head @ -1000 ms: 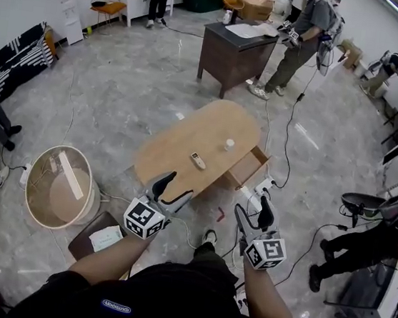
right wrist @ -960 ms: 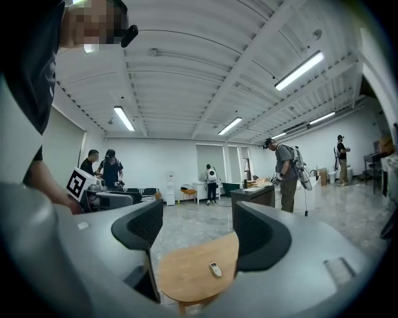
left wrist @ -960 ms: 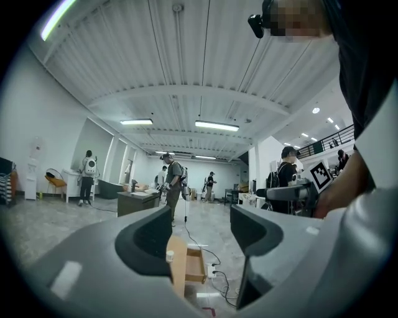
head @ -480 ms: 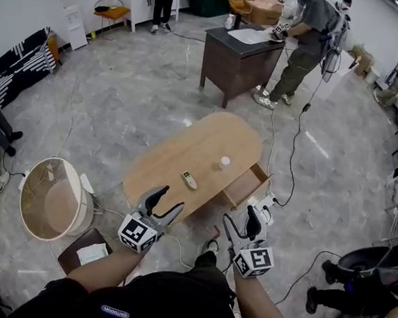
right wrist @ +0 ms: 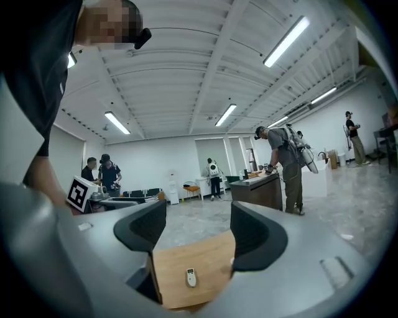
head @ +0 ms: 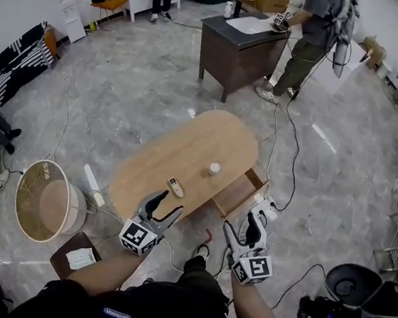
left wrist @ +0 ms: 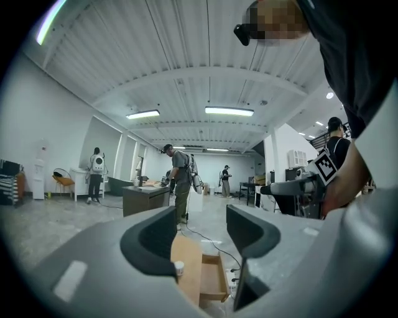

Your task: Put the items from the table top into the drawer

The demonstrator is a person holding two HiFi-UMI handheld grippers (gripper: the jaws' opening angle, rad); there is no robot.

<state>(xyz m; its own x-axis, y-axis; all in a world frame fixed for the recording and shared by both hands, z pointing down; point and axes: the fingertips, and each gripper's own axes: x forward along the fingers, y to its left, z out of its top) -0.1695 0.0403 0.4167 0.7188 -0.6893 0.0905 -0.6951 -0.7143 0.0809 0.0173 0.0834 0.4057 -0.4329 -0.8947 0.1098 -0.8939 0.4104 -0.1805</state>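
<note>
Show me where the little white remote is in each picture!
Head view: the remote lies on the wooden table, near its closer edge, left of the small white bottle.
Left gripper view: not in it; only a strip of table and the bottle show.
Right gripper view: low centre, seen between the jaws.
Shared landmark: the wooden table, in all three.

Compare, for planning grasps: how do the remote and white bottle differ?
The remote lies flat, long and slim; the white bottle stands upright, short and round. The remote sits farther from the open drawer than the white bottle. Both rest on the wooden table.
</note>
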